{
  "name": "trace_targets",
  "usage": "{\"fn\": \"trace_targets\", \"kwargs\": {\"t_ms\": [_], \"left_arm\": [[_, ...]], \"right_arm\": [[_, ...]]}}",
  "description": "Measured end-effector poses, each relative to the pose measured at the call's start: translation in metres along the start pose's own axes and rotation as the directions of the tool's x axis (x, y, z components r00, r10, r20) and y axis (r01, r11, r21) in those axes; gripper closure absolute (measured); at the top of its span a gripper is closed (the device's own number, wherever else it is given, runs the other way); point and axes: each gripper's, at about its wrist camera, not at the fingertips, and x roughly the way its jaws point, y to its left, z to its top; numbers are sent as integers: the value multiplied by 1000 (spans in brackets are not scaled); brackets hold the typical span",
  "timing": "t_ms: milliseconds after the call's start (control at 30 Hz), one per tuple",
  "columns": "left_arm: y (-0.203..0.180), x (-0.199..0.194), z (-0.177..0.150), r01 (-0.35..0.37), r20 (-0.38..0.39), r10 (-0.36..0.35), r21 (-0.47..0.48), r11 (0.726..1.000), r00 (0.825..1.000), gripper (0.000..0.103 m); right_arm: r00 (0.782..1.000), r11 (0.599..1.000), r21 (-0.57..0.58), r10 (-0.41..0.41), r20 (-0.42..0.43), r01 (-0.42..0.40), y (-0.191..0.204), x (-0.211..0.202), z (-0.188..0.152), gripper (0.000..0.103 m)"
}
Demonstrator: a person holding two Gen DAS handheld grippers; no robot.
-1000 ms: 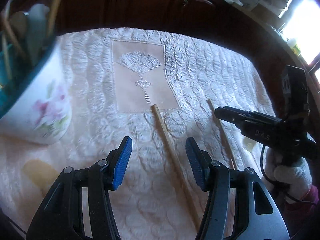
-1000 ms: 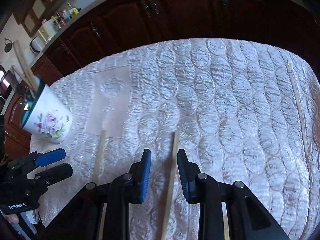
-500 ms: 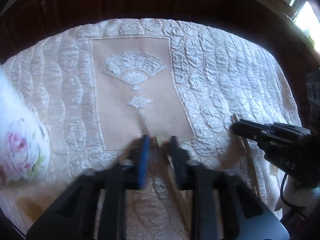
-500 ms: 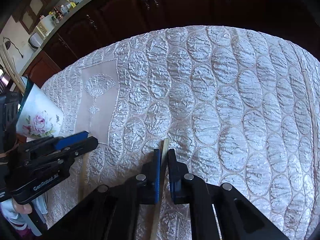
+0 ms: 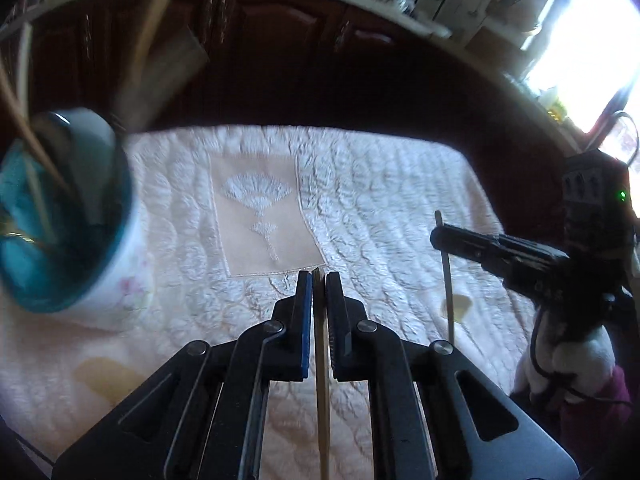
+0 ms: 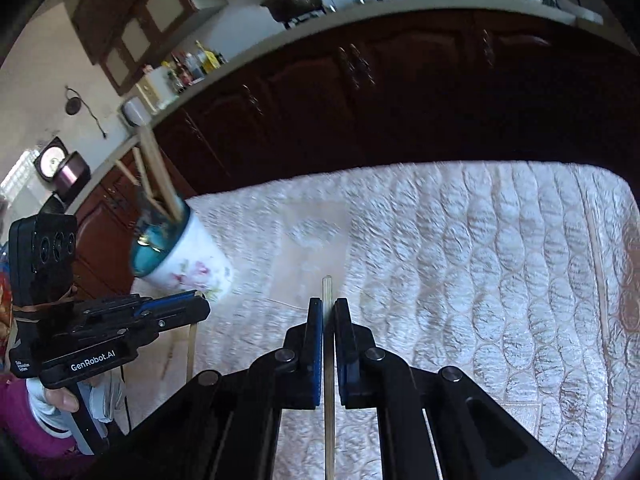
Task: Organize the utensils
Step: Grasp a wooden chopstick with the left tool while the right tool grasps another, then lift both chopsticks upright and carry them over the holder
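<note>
My left gripper (image 5: 319, 280) is shut on a wooden chopstick (image 5: 321, 380) and holds it above the cloth. My right gripper (image 6: 328, 306) is shut on a second wooden chopstick (image 6: 328, 360), also lifted. A white floral cup with a teal inside (image 5: 68, 216) stands at the left and holds several wooden utensils; it also shows in the right wrist view (image 6: 180, 256). The right gripper shows at the right of the left wrist view (image 5: 496, 248) with its chopstick hanging down. The left gripper shows at the left of the right wrist view (image 6: 120, 320).
A quilted cream tablecloth (image 6: 480, 280) covers the table, with a fan-embroidered panel (image 5: 260, 216). Another chopstick (image 6: 598, 264) lies near the table's right edge. Dark wooden cabinets (image 6: 360, 100) stand behind the table.
Both grippers closed on their chopsticks and lifted them off the cloth. The cup has come back into the left wrist view, closer on the left.
</note>
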Motion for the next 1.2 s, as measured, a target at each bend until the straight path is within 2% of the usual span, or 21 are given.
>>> {"fn": "trace_targets", "kwargs": {"t_ms": [267,467,633,733,967,1200], "left_arm": [[10,-72,-6,16,93,-18,12,1000,996,97],[16,-109,-12,14,138,-15,12,1000,990,97],[26,-147,-11,27,176,-27,0,1000,984,98],[32,-172,-6,33,217,-34,11,999,976,99],[55,-216,12,48,275,-39,-28,998,961,99],[69,-252,33,-16,353,26,-32,999,935,99]], "right_arm": [[994,995,-85,58,88,-51,53,-52,7,98],[990,985,-158,88,114,-70,94,-63,12,98],[984,978,-187,120,131,-94,114,-68,21,98],[980,973,-205,140,142,-109,126,-70,29,98],[972,962,-244,164,170,-120,153,-71,46,98],[955,953,-277,187,229,-120,183,-71,74,98]]}}
